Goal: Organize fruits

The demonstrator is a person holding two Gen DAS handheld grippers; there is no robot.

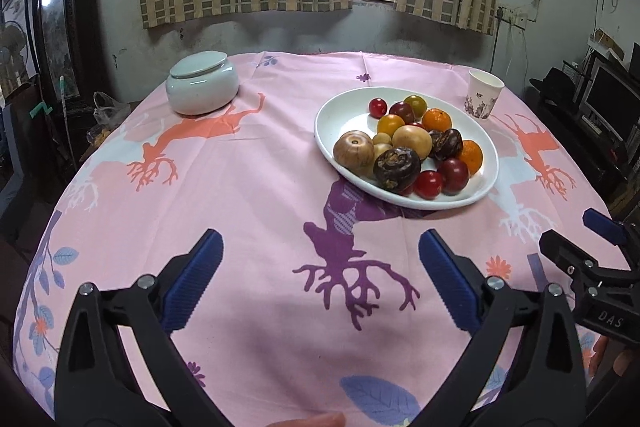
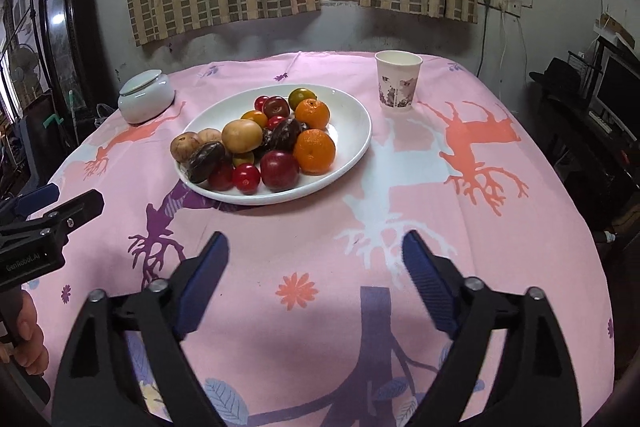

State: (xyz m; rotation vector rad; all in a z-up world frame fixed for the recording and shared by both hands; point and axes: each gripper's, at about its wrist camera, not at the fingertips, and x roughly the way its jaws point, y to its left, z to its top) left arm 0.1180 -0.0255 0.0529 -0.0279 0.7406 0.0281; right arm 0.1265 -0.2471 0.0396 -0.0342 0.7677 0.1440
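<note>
A white oval plate [image 1: 332, 123] [image 2: 356, 123] holds a pile of several fruits: oranges [image 2: 314, 151] [image 1: 470, 155], red cherry tomatoes [image 2: 247, 178] [image 1: 428, 183], dark red plums [image 2: 279, 170], tan round fruits [image 2: 242, 135] [image 1: 354, 150] and dark brown wrinkled ones [image 1: 397, 169]. My left gripper [image 1: 320, 251] is open and empty over the near cloth, left of the plate. My right gripper [image 2: 316, 247] is open and empty, in front of the plate. Each gripper shows at the edge of the other's view.
A pale lidded ceramic jar [image 1: 202, 83] [image 2: 146, 97] stands at the far left. A patterned paper cup [image 1: 483, 95] [image 2: 398, 79] stands at the far right. A pink tablecloth [image 1: 248, 187] with deer prints covers the table. Curtains and a window are behind; shelves stand on the right.
</note>
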